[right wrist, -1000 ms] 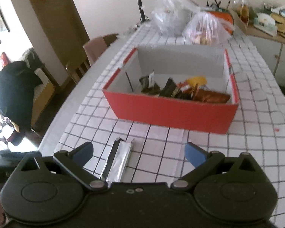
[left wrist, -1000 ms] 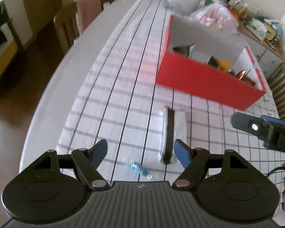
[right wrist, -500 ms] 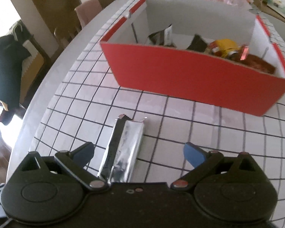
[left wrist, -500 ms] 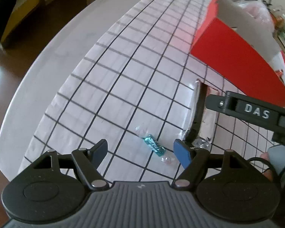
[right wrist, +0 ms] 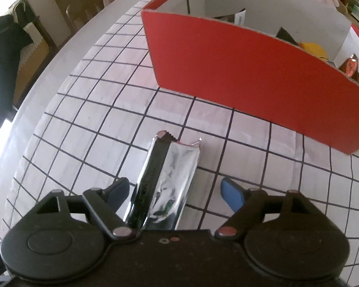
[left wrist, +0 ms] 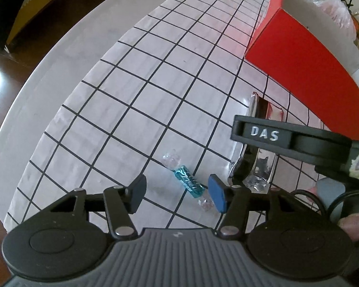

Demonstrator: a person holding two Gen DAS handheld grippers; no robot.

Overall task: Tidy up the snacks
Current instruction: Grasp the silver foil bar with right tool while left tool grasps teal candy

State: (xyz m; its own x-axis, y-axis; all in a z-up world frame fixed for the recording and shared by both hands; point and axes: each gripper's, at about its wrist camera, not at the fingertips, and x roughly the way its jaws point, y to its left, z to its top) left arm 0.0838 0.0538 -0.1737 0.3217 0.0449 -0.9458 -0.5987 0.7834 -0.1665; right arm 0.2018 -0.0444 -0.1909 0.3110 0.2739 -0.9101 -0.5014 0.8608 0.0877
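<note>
A small blue candy [left wrist: 188,183] in a clear twisted wrapper lies on the checked cloth [left wrist: 136,91] of the bench, slantwise between the jaws of the left gripper [left wrist: 178,195]. It sits nearer the right-hand blue pad than the left-hand one; its lower twisted end is just beside that pad, and whether they touch cannot be told. The jaws stand about half open and are closing, with the candy between them but not yet pinched.

Just to the right of the candy lies a long silver foil snack bar [right wrist: 166,179], flat on the cloth, its dark seam running lengthwise and its jagged torn end pointing toward the box. In the right wrist view the bar's near half lies between the jaws of the right gripper [right wrist: 174,193], closer to the left-hand finger than to the right-hand one, with clear cloth showing on the right side. These jaws are fairly wide and closing; neither pad presses on the foil. In the left wrist view the right gripper's dark body, marked DAS, reaches across over the bar.

Beyond the bar stands a red cardboard box [right wrist: 251,71] with white inner walls, near but apart from the bar's torn end. Several wrapped snacks [right wrist: 311,49] lie inside it, mostly hidden by its front wall.
</note>
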